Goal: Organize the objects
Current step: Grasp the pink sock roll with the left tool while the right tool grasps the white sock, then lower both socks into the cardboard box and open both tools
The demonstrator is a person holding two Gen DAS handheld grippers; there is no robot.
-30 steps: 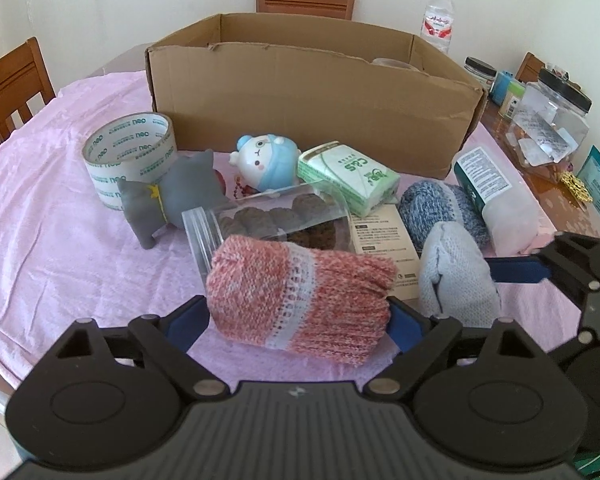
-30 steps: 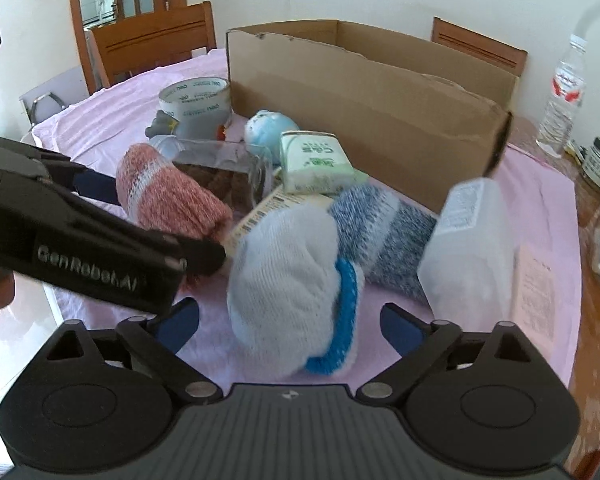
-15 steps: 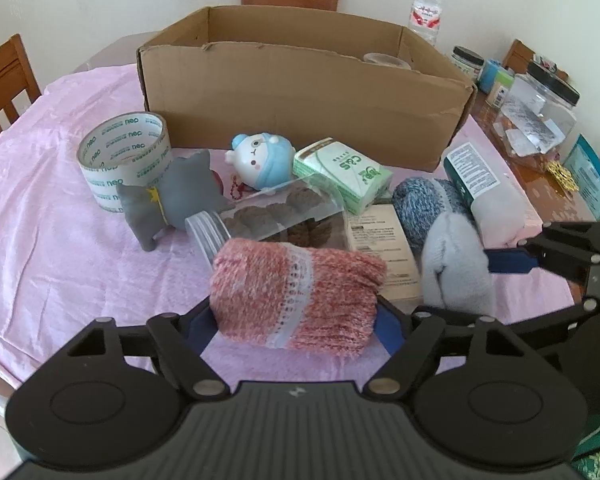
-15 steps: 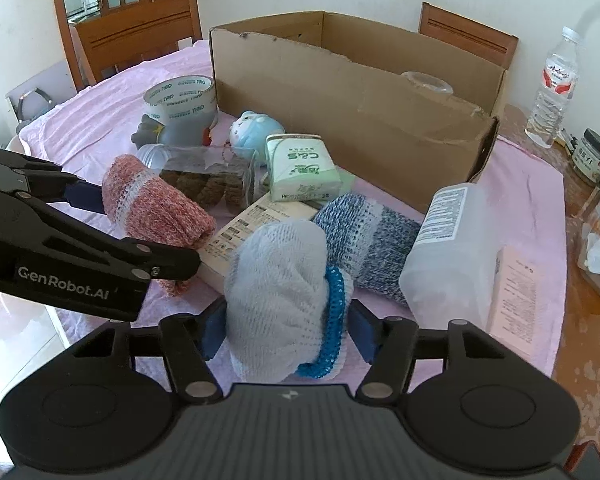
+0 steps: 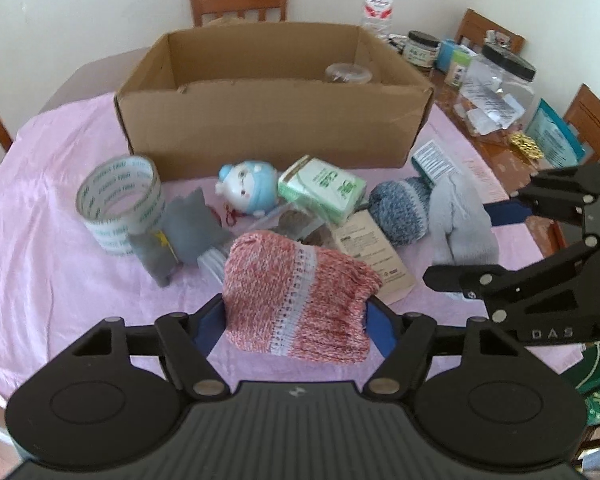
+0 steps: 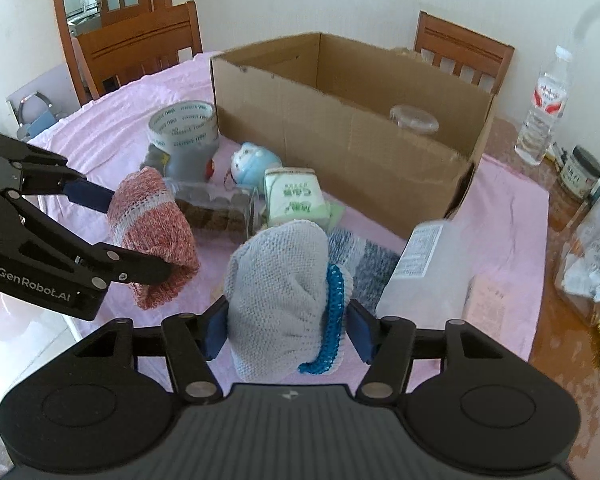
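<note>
Here, the left gripper [image 5: 296, 320], jaws closing, pinches the red knit roll [image 5: 296, 296]; the right gripper [image 6: 286, 326] clamps the grey knit roll [image 6: 278, 292]; both should clear the cardboard box [image 6: 340, 140] wall ahead before release

red knit roll [image 5: 296, 296] – lifted; white blue-trimmed roll [image 6: 280, 296] – lifted

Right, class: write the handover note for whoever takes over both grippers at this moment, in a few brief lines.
Left gripper: jaws closing on the red knitted roll, lifted off the pink cloth.
Right gripper: shut on the grey knitted roll.
Cardboard box is open behind the pile; one clear jar is inside.
Left out: blue knitted roll, tape roll, tissue pack, blue toy, grey toy.
</note>
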